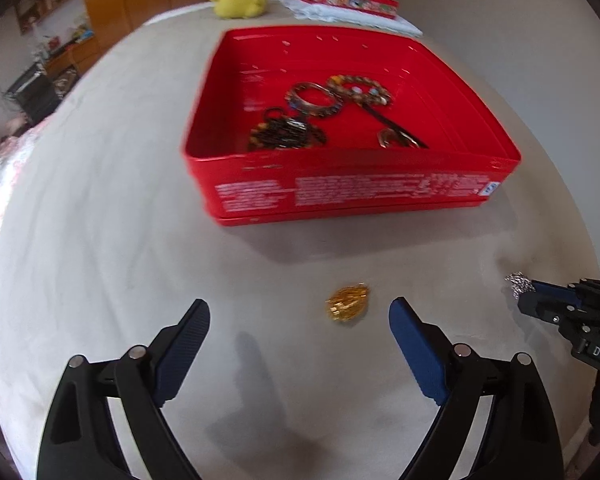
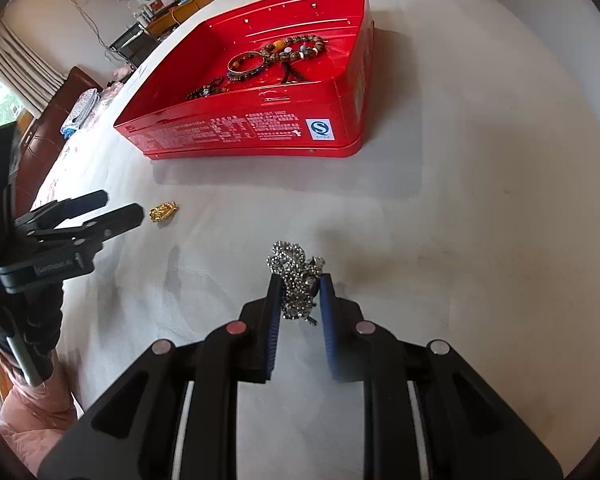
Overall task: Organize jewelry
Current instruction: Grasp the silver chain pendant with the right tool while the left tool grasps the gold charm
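Silver bead chain (image 2: 298, 280): a loose bundle of small metallic beads, sitting pinched between the blue pads of the right gripper (image 2: 300, 296), bunched above the fingertips with a short tail hanging below. In the left wrist view it is showing as a glittering tuft at that gripper's tip. Judged light, limp and slippery; strands are likely to slide or spill out of a partial pinch, so the hold is best taken across the thickest part of the bundle, as it is here.

Gold chain (image 1: 347, 304): a small crumpled heap lying on the pale table (image 1: 100, 220), in front of the red box (image 1: 352, 192) and between the fingers of the left gripper (image 1: 300, 312), nearer the right one. The jaws are standing wide apart, touching nothing. Judged equally soft and light; it is offering no stiff edge, so closing over the middle of the heap, pads close to the surface, looks soundest.

Red box: open-topped, already holding beaded bracelets (image 1: 358, 90) and a bangle (image 1: 312, 98); the likely destination for both chains.
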{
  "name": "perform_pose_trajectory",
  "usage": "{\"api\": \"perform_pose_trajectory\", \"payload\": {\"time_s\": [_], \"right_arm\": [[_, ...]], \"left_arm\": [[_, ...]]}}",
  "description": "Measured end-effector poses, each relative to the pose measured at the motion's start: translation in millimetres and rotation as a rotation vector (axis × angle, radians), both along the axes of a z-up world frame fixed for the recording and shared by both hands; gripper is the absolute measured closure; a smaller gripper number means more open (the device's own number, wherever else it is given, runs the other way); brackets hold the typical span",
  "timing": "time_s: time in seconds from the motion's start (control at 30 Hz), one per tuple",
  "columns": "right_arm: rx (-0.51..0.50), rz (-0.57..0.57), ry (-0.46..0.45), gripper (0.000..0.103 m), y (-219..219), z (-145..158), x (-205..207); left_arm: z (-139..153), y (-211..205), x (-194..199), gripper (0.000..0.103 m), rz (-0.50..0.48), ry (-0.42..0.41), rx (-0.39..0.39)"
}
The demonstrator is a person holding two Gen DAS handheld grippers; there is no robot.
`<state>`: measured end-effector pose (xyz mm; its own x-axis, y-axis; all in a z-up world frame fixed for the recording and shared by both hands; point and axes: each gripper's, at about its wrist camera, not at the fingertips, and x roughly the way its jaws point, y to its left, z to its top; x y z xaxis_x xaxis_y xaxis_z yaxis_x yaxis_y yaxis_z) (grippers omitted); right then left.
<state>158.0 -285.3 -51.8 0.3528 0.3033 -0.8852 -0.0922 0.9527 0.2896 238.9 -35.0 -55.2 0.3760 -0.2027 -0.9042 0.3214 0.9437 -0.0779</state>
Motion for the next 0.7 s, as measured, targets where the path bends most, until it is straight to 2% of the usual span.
{"api": "perform_pose_trajectory", "payload": {"time_s": [0.07, 0.2, 0.27, 0.37, 0.5, 0.63, 0.7], "right_arm": [[-0.001, -0.007, 0.004, 0.085, -2, -1, 1], [0.000, -0.017, 0.009, 0.085, -4, -2, 5], [0.001, -0.020, 0.011, 0.085, -4, -2, 6], [0.005, -0.024, 0.019, 0.085, -5, -4, 8], [0.006, -0.028, 0.027, 0.085, -4, -5, 11], [0.007, -0.025, 0.031, 0.085, -3, -5, 12], [0.007, -0.023, 0.032, 0.085, -3, -6, 12]], "left_arm": [[-3, -4, 2, 0.022, -0.042, 0.013, -0.002], [-8, -11, 7, 0.032, -0.117, 0.040, -0.005], [-9, -13, 7, 0.042, -0.145, 0.041, 0.001], [-10, -17, 8, 0.049, -0.193, 0.059, -0.017], [-12, -19, 7, 0.055, -0.217, 0.079, -0.033], [-13, -21, 1, 0.070, -0.231, 0.069, -0.014], [-13, -21, 0, 0.073, -0.234, 0.070, -0.016]]}}
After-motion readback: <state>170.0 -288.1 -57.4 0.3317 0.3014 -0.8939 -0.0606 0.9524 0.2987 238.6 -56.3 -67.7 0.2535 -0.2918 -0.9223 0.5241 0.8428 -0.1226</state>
